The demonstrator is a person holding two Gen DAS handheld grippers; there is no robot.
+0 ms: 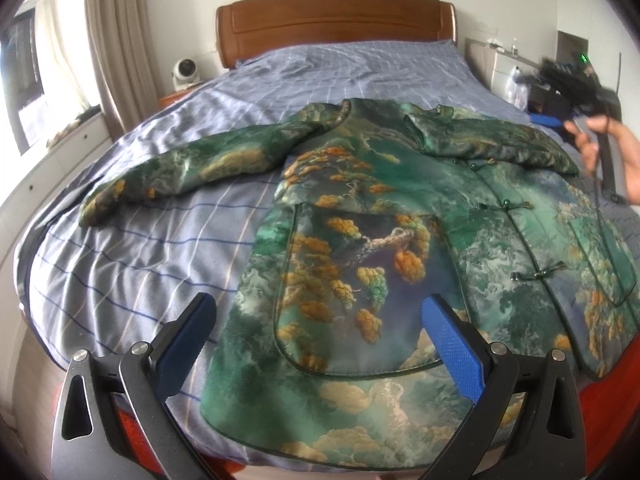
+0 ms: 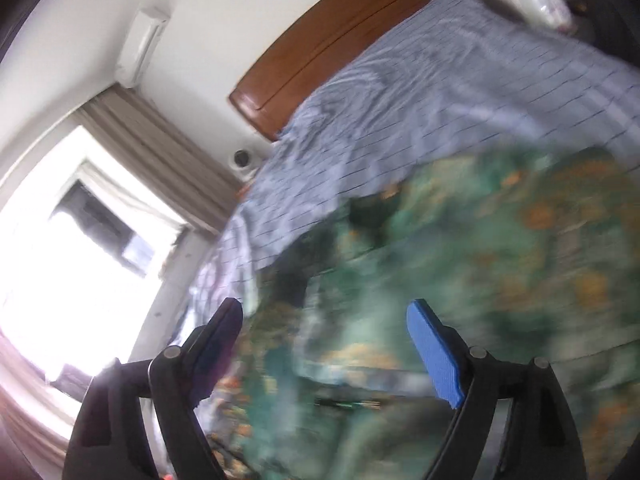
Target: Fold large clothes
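Green brocade with orange clouds, your jacket (image 1: 372,216) lies front-up on the striped blue bedsheet (image 1: 132,264), one sleeve (image 1: 180,168) stretched toward the window side, the other folded across the chest. A patch pocket (image 1: 352,292) faces you; what it holds, you cannot tell. Your left gripper (image 1: 320,328) hovers over the hem, fingers spread wide, pinching nothing. Your right gripper (image 2: 324,340) is likewise spread above the blurred cloth. Beyond stand a wooden headboard (image 1: 336,20) and a small white fan (image 1: 186,72).
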